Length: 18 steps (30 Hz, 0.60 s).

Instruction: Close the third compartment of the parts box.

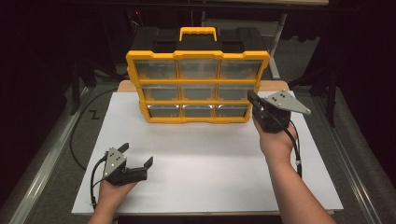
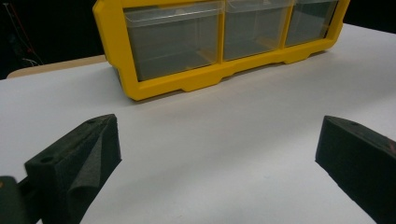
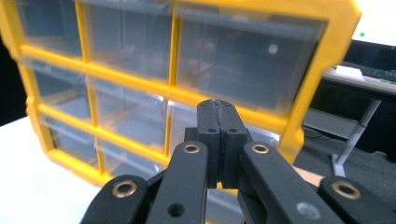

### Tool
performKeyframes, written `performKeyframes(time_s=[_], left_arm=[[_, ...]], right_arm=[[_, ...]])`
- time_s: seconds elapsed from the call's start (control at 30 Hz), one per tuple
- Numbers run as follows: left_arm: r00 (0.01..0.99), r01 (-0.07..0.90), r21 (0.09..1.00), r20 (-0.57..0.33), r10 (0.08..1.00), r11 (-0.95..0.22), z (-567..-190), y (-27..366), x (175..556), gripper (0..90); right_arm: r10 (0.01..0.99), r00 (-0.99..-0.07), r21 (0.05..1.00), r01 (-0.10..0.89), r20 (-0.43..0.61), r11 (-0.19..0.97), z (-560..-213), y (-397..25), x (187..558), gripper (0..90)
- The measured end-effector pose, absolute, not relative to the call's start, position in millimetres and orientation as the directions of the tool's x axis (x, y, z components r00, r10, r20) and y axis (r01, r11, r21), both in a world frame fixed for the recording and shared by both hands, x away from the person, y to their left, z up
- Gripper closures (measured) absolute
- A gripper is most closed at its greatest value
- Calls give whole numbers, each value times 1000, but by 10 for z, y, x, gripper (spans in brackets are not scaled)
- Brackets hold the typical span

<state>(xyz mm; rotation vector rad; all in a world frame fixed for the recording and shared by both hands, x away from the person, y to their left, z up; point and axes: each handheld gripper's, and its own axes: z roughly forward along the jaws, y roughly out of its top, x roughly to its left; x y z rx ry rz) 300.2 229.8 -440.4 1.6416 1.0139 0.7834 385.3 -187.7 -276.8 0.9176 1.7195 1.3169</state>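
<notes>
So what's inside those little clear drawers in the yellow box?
Nothing that shows: through their clear fronts, the drawers of the yellow box look empty. Glare and the right gripper hide parts of some, so small items could be missed.

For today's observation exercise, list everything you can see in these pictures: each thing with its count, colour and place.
Drawer organiser: one, yellow frame with black top and yellow handle, nine clear drawers, upright at the far middle of the board.
White board: one, white, covering the tabletop.
Table: one, light wood edge showing behind the board.
Left hand-held gripper: one, black, jaws open, near left of the board.
Right hand-held gripper: one, black, jaws shut, at the organiser's right middle drawer.
</notes>
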Motion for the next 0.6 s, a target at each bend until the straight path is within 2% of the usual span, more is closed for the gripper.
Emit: performKeyframes(time_s=[0.27, 0.6], left_arm=[[432, 248, 958, 24, 902, -144, -4412, 2297, 3009, 9], [433, 247, 957, 29, 901, -149, -4413, 2291, 3004, 9]], right_arm=[[880, -457, 966, 140, -131, 216, -3143, -2063, 3762, 900], [883, -458, 936, 254, -107, 245, -3745, -2229, 3711, 900]])
